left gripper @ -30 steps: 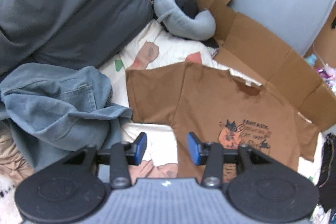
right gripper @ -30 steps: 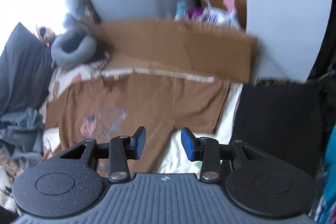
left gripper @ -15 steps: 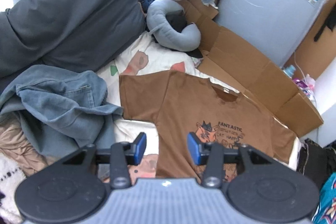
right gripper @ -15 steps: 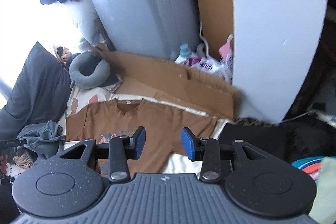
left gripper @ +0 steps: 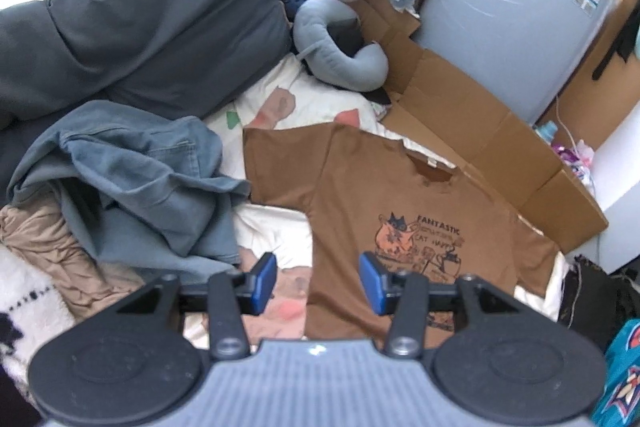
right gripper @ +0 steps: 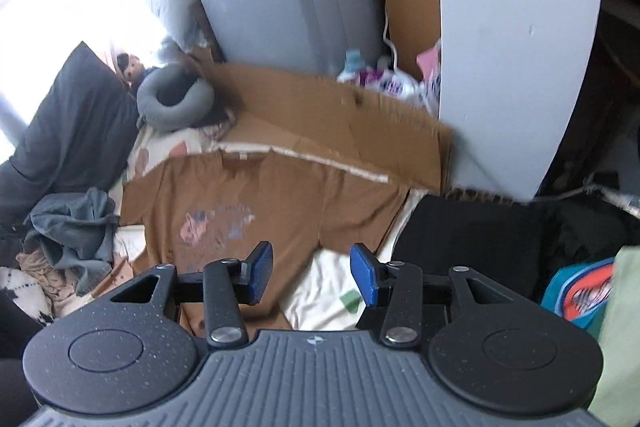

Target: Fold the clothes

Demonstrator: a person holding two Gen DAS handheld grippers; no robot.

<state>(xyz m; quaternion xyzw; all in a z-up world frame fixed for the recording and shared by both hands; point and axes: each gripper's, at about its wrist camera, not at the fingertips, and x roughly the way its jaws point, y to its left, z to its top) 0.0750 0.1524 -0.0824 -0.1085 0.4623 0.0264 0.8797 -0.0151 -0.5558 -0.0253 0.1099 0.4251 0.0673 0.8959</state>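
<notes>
A brown T-shirt (left gripper: 400, 211) lies spread flat on the patterned sheet (left gripper: 280, 115), beyond and below both tongs. The left tongs (left gripper: 318, 283) and right tongs (right gripper: 311, 275) hang above it, each partly open and holding nothing. Left of the left tongs a heap of blue-grey clothes (left gripper: 132, 179) crowds the shirt's sleeve. Flattened cardboard (right gripper: 328, 123) borders its far edge, and a grey neck pillow (left gripper: 340, 51) lies beyond.
</notes>
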